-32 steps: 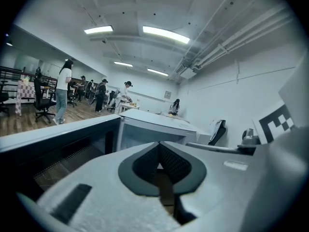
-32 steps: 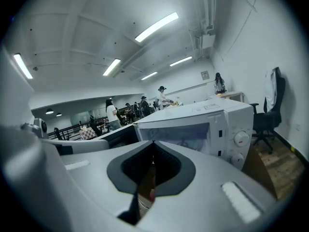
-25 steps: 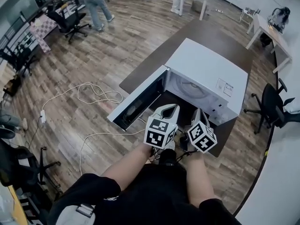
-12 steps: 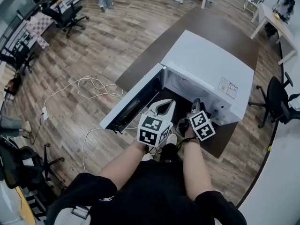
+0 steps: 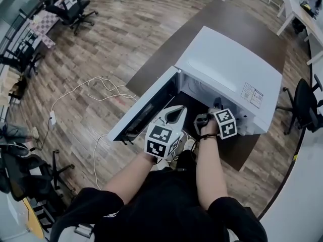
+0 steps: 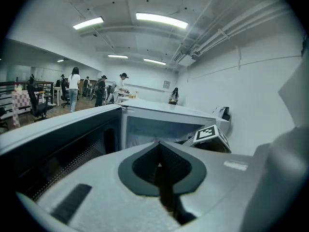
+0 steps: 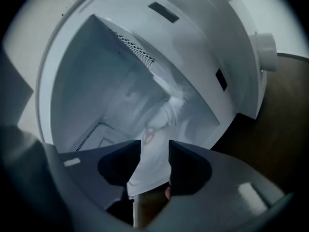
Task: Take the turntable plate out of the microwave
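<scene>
From my remote seat, the boxy white microwave (image 5: 227,69) stood on the long dark brown table (image 5: 222,14). Its dark-windowed door (image 5: 141,110) was swung wide open to the left in the head view.

The left gripper (image 6: 158,148) hung just in front of the open door. Its grey pads were pressed flat together, with nothing caught between them. Its own view looked over the door's inner face towards the cavity.

The right gripper (image 7: 154,149) was at the mouth of the cavity and pointed inside, rolled so that the white interior looked tilted in its view. Its jaws had just been opening and stood wide apart, gripping nothing. Through the gap I saw only the pale cavity floor.

The clear round glass turntable plate (image 7: 161,117) was inside the oven. It seemed to lie on the floor beyond the right fingertips, though its glare made the rim hard to trace. I could not tell whether its near edge reached the gap.

A thin white cable (image 5: 101,92) curled over the wooden plank floor beside the table.
</scene>
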A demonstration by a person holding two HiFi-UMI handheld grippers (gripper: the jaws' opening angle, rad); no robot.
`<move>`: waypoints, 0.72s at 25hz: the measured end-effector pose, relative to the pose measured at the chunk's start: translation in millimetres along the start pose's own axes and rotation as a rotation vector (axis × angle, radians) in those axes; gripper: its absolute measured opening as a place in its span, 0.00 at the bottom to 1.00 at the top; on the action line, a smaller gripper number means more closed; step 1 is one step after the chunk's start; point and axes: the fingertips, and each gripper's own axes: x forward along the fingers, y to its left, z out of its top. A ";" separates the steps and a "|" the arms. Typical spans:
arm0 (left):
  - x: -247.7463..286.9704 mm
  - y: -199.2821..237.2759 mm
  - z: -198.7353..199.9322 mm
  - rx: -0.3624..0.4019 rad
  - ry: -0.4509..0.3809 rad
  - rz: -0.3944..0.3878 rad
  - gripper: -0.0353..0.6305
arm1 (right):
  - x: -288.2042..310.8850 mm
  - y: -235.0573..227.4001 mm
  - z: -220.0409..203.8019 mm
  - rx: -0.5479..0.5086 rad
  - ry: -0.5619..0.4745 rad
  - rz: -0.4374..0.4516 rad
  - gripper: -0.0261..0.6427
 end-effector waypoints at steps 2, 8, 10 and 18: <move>0.4 2.5 -1.0 0.000 0.007 0.000 0.07 | 3.5 0.3 -1.2 0.045 0.000 -0.003 0.31; 3.7 4.0 -6.5 0.003 0.027 -0.002 0.07 | 11.5 -9.8 -4.4 0.179 0.008 -0.012 0.32; 4.9 5.0 -8.0 0.005 0.030 -0.002 0.07 | 13.9 -10.7 -4.2 0.197 0.006 -0.002 0.31; 4.3 13.5 -13.8 -0.004 0.046 0.003 0.07 | 19.3 -4.5 -3.2 0.256 -0.009 0.017 0.31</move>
